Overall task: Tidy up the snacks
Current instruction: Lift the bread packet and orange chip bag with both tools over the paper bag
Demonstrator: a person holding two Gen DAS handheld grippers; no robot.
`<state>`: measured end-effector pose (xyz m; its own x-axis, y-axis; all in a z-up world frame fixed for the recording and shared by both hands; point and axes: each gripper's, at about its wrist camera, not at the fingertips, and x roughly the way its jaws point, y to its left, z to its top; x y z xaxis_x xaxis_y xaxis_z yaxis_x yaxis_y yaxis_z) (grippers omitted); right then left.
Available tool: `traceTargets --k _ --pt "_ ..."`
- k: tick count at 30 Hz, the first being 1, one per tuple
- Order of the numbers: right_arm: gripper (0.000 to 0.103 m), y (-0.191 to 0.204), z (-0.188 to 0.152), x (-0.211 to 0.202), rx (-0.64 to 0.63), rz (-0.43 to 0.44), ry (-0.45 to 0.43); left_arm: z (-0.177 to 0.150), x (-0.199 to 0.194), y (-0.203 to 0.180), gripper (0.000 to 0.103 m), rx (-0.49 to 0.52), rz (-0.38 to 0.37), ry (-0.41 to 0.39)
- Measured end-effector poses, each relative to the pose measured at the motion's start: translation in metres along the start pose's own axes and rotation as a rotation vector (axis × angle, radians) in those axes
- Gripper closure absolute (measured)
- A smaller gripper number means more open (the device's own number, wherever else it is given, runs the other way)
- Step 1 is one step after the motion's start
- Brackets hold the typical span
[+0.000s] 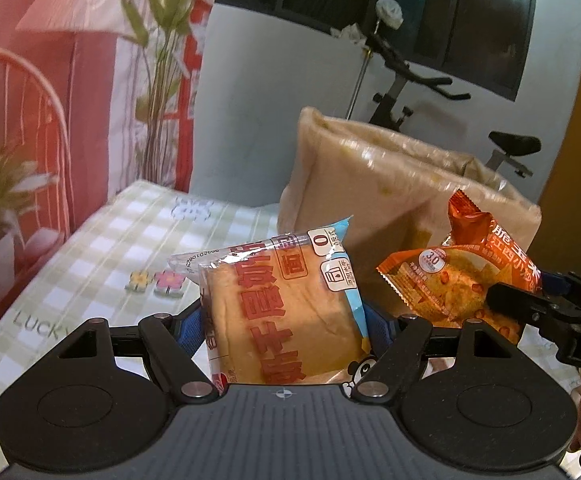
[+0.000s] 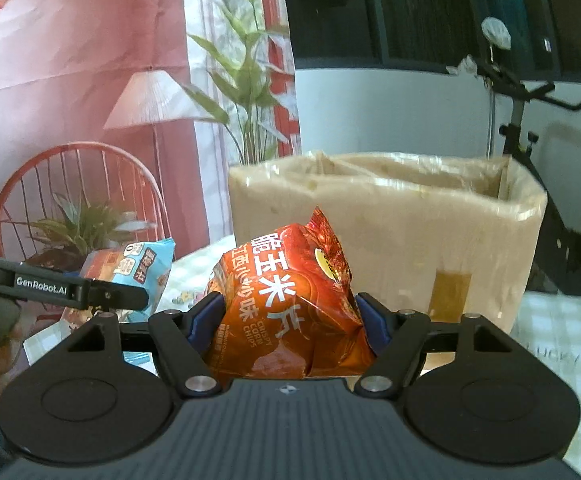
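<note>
The largest thing in view is the tall, tape-wrapped tan cardboard box [image 2: 390, 236], standing on the green-and-white checked tablecloth [image 1: 90, 240] straight ahead of the right gripper and ahead and to the right of the left one. Its top is open, and the shiny film over its walls looks like a wrapping that stiffens it; it reads as the likely bin for the snacks, which would explain why both hands hold their packets up near its walls and clear of the cloth.

Next in size is the puffy orange foil bag of corn chips [image 2: 290, 312]. The right gripper [image 2: 290, 320] has its blue pads pressed into the bag's two sides, jaws partly apart because the air-filled bag is wide; the foil creases where it is pinched. It sits between the jaws, just in front of the box.

Smaller is the flat clear-and-blue wrapped slice of bread [image 1: 282, 312], clamped upright between the blue pads of the left gripper [image 1: 286, 320], held by its side edges so the soft slice is not crushed flat.

Both packets hang side by side, near each other but apart. To go in, each probably needs lifting above the box's rim before release.
</note>
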<state>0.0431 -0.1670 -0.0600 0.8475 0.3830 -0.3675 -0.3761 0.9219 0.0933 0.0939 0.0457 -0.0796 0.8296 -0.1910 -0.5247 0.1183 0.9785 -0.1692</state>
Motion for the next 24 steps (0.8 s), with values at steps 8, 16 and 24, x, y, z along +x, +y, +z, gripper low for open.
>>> traceTargets --k 8,16,24 --pt "0.030 -0.006 0.024 -0.007 -0.010 0.013 -0.071 0.021 -0.005 -0.015 0.024 0.031 -0.027 -0.057" --pt "0.029 -0.018 0.046 -0.009 -0.002 0.000 -0.115 0.038 -0.003 -0.023 0.024 0.039 -0.055 -0.088" --pt "0.029 -0.030 0.063 -0.010 -0.020 -0.014 -0.142 0.057 0.001 -0.031 0.024 0.059 -0.079 -0.118"
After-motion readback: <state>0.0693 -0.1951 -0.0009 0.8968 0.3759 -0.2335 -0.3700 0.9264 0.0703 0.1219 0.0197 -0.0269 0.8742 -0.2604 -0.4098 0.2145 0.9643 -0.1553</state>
